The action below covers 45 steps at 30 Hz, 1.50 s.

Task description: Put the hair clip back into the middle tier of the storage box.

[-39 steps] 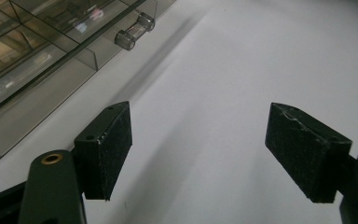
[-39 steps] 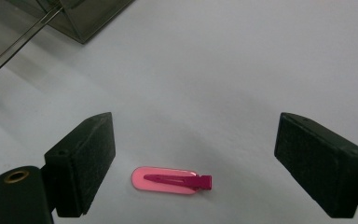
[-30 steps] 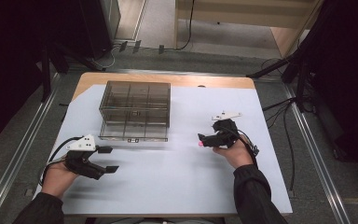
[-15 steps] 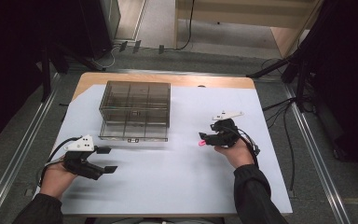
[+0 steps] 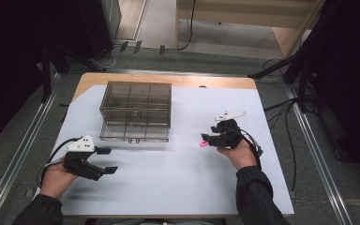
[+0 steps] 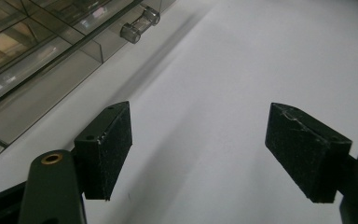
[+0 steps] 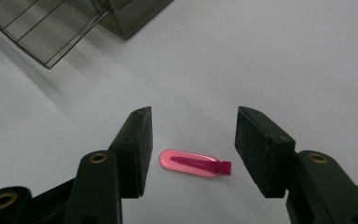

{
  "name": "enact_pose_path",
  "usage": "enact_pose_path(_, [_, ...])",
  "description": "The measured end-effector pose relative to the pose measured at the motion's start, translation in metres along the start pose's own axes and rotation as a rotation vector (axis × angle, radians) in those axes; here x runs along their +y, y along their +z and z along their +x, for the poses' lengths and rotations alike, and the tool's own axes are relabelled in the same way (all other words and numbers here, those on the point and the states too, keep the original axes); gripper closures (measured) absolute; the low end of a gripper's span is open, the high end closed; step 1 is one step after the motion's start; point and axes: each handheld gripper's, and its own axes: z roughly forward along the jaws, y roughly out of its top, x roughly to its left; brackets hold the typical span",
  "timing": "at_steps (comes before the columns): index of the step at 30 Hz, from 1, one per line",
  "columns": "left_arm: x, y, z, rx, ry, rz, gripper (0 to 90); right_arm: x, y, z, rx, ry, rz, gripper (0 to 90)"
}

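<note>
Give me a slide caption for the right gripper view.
Right gripper open, its fingers straddling a pink hair clip lying flat on the white table cover.

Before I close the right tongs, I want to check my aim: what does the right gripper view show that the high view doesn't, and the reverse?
The right gripper view shows the pink hair clip lying flat between the open jaws of the right tongs, untouched. The high view shows the left tongs open over the white sheet, apart from the clip. Both show the clip and the clear compartment box.
</note>
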Motion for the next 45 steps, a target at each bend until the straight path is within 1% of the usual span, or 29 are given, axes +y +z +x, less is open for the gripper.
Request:
enact_pose_path(7, [0.0,-0.001,0.0,0.0,-0.003,-0.003,23.7,0.0,0.001,0.0,0.009,0.002,0.02,48.2])
enact_pose_path(8, [0.001,-0.002,-0.001,-0.001,-0.001,-0.013,23.7,-0.001,0.001,0.0,0.017,0.004,0.033,47.1])
enact_pose_path(9, [0.001,-0.002,-0.001,-0.001,-0.001,-0.013,23.8,-0.001,0.001,0.0,0.017,0.004,0.033,47.1])
enact_pose_path(10, [0.001,-0.002,-0.002,-0.002,0.001,-0.015,23.8,-0.002,0.0,0.001,0.019,-0.006,0.043,47.7])
enact_pose_path(15, [0.002,-0.001,-0.001,-0.001,-0.001,-0.015,23.7,-0.004,0.0,0.002,0.027,-0.004,0.05,50.9])
enact_pose_path(16, [0.003,-0.001,0.0,0.0,0.002,-0.015,23.7,-0.006,0.0,0.002,0.029,-0.016,0.05,54.1])
enact_pose_path(17, [0.003,-0.001,0.0,0.0,0.002,-0.015,23.8,-0.006,0.0,0.002,0.029,-0.016,0.05,54.1])
enact_pose_path(18, [0.003,0.0,0.0,-0.003,0.002,-0.013,23.7,-0.008,0.001,0.002,0.046,-0.006,0.052,59.4])
enact_pose_path(20, [0.004,0.001,0.0,-0.005,0.005,-0.01,23.8,-0.009,0.002,0.003,0.051,-0.003,0.06,65.7])
enact_pose_path(21, [0.004,0.001,0.0,-0.005,0.005,-0.01,23.8,-0.009,0.002,0.003,0.051,-0.003,0.06,65.7])
enact_pose_path(22, [0.004,0.001,0.001,-0.004,0.006,-0.005,23.8,-0.01,0.002,0.002,0.051,-0.005,0.06,69.0])
enact_pose_path(23, [0.004,0.002,0.001,-0.004,0.002,-0.009,23.7,-0.011,0.003,0.003,0.054,0.004,0.069,75.9])
enact_pose_path(24, [0.005,0.003,0.001,-0.003,0.005,-0.011,23.8,-0.012,0.003,0.003,0.058,0.0,0.072,78.6])
enact_pose_path(25, [0.005,0.003,0.001,-0.003,0.005,-0.011,23.8,-0.012,0.003,0.003,0.058,0.0,0.072,78.6])
enact_pose_path(26, [0.006,0.003,0.002,-0.007,0.007,-0.01,23.8,-0.014,0.003,0.005,0.059,-0.009,0.084,84.0])
enact_pose_path(27, [0.006,0.003,0.002,-0.007,0.007,-0.01,23.8,-0.014,0.003,0.005,0.059,-0.009,0.084,84.0])
enact_pose_path(28, [0.006,0.003,0.001,-0.007,0.005,-0.011,23.8,-0.016,0.005,0.006,0.066,-0.02,0.093,87.0])
enact_pose_path(29, [0.007,0.004,0.002,-0.01,0.006,-0.011,23.8,-0.016,0.005,0.007,0.059,-0.023,0.096,87.8])
enact_pose_path(32, [0.008,0.004,0.002,-0.012,0.012,-0.004,23.8,-0.018,0.006,0.008,0.059,-0.042,0.1,90.0])
enact_pose_path(36, [0.009,0.005,0.002,-0.013,0.007,-0.011,23.8,-0.02,0.009,0.009,0.06,-0.056,0.117,90.0])
enact_pose_path(38, [0.009,0.005,0.002,-0.016,0.01,-0.001,23.8,-0.02,0.011,0.009,0.055,-0.059,0.127,90.0])
enact_pose_path(41, [0.009,0.005,0.002,-0.014,0.011,-0.001,23.8,-0.021,0.013,0.009,0.051,-0.059,0.138,90.0])
enact_pose_path(42, [0.009,0.005,0.002,-0.015,0.011,0.0,23.7,-0.021,0.016,0.008,0.055,-0.071,0.139,90.0])
enact_pose_path(45, [0.009,0.005,0.002,-0.011,0.012,-0.001,23.8,-0.021,0.017,0.009,0.056,-0.066,0.153,90.0])
